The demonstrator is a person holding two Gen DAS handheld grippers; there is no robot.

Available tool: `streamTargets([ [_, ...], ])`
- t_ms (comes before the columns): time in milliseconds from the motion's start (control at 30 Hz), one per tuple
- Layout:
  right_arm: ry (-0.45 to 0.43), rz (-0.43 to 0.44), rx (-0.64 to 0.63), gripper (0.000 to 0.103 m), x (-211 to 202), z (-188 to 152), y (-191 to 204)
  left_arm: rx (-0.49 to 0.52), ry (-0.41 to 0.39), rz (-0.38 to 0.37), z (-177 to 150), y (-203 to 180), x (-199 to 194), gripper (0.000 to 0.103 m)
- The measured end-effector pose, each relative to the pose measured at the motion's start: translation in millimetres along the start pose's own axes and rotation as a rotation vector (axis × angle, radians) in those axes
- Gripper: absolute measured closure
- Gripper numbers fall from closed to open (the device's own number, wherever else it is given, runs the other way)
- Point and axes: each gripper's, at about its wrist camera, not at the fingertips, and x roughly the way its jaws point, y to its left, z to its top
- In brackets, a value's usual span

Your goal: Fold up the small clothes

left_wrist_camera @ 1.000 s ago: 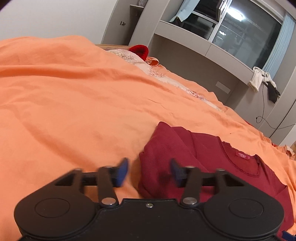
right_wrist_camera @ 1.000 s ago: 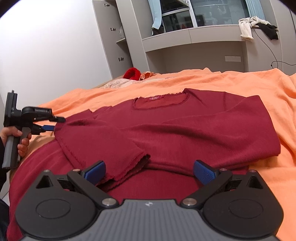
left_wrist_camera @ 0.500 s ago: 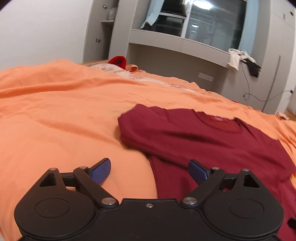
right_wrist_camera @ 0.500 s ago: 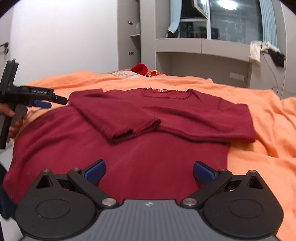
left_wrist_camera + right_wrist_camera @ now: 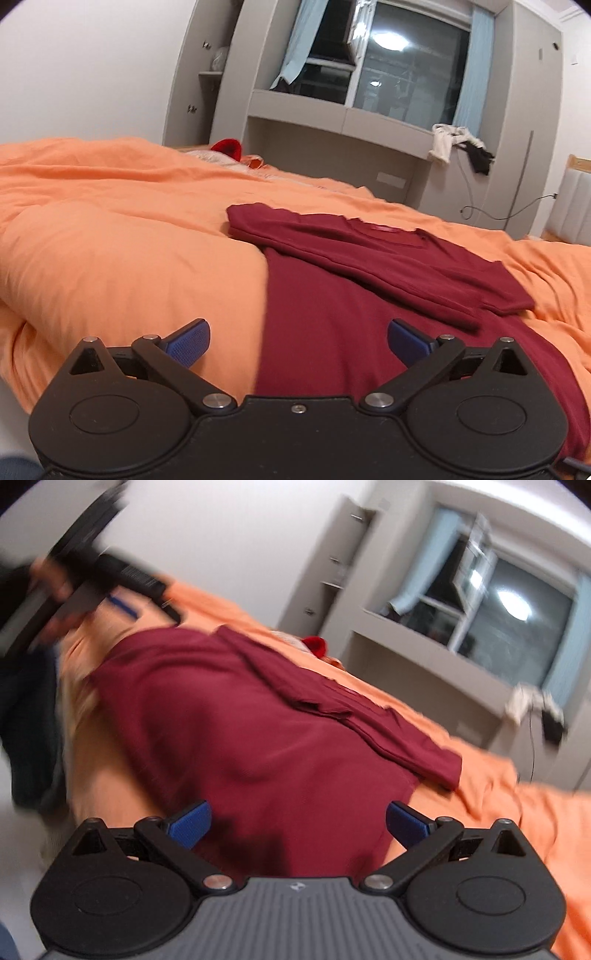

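A dark red long-sleeved sweater (image 5: 369, 295) lies flat on the orange duvet (image 5: 129, 240), both sleeves folded across its chest. My left gripper (image 5: 297, 332) hovers over the sweater's near left edge, its jaws opening wide with nothing pressed between the blue pads. In the tilted, blurred right wrist view the sweater (image 5: 258, 731) fills the middle. My right gripper (image 5: 299, 812) stands open above the lower body, holding nothing. The left gripper (image 5: 147, 605) shows there at top left, held in a hand.
A red item (image 5: 227, 147) lies at the head of the bed. Grey shelving and a dark window stand behind, with cloths (image 5: 443, 142) hanging off the ledge and a cable down the wall. Dark clothing (image 5: 29, 720) sits at the bed's left edge.
Both grippers have drawn back from the folded sleeves toward the sweater's near end. The left jaws have spread from narrow to wide. The right view has rolled and blurred.
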Motion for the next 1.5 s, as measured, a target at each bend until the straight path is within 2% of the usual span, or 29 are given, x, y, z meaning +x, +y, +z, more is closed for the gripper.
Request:
streamTargets([
  [167,0.097,-0.137,-0.251,0.0,0,-15,42,0.058,-0.009,-0.018,-23,-16,-27,0.001],
  [333,0.185,-0.3,-0.479,0.0,25,-32,68,0.073,0.022,-0.046,-35,-22,-34,0.001],
  [467,0.183,-0.381,-0.539,0.0,42,-33,71,0.085,0.015,-0.049,-36,-24,-35,0.001],
  [600,0.13,-0.425,-0.608,0.001,51,-32,81,0.085,0.017,-0.046,-36,-23,-33,0.001],
  [667,0.098,-0.424,-0.623,0.008,51,-32,85,0.086,0.016,-0.044,-36,-22,-34,0.001],
  [733,0.096,-0.379,-0.622,0.023,51,-32,88,0.085,0.017,-0.038,-34,-22,-31,0.001],
  [767,0.102,-0.357,-0.625,0.027,50,-34,90,0.084,0.018,-0.036,-33,-21,-30,0.001],
  [833,0.12,-0.324,-0.637,0.046,53,-37,94,0.083,0.022,-0.036,-34,-21,-29,0.001],
  [933,0.125,-0.307,-0.648,0.058,57,-41,98,0.097,0.023,-0.036,-34,-26,-27,0.001],
  [1067,0.104,-0.297,-0.62,0.067,55,-38,96,0.127,0.012,-0.042,-36,-31,-28,0.001],
  [1133,0.069,-0.303,-0.592,0.08,42,-34,95,0.143,0.001,-0.046,-37,-31,-29,0.001],
  [1333,-0.032,-0.353,-0.519,0.093,17,-25,91,0.22,-0.082,-0.151,-43,-40,-45,0.001],
  [1500,-0.092,-0.405,-0.366,0.095,4,-12,71,0.33,-0.124,-0.284,-54,-57,-58,0.001],
])
